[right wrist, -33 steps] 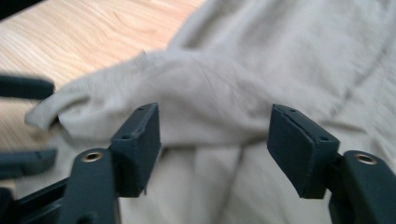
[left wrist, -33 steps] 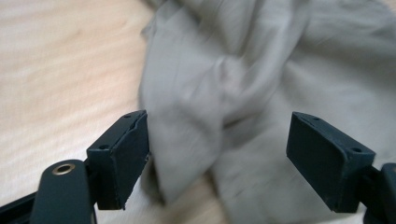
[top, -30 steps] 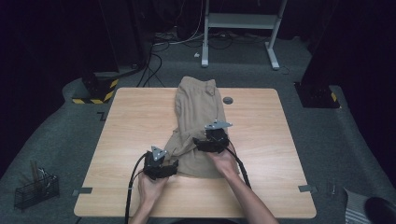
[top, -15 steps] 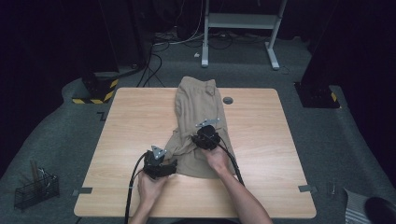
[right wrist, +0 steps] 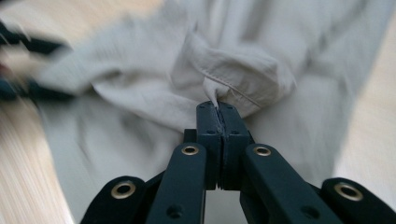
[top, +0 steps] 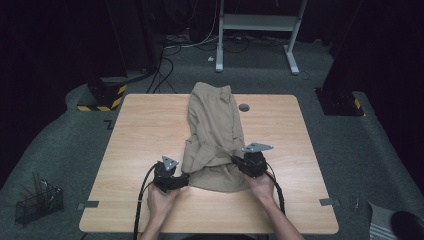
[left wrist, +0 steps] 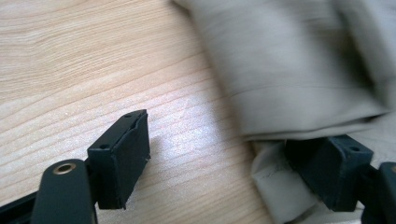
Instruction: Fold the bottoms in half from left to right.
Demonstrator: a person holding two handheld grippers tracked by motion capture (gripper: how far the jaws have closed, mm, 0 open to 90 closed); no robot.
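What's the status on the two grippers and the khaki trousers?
Right gripper just closed, pinching a fold of the khaki trousers. Left gripper open, one jaw against the hem, the wooden table bare between its jaws. Nothing in the way.

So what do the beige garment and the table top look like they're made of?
The beige garment looks like a thin woven cloth, perhaps cotton, matte: it creases softly and shows a stitched hem where the right gripper pinches it. The table top looks like light wood or wood-look laminate, smooth with straight grain lines and a faint sheen.
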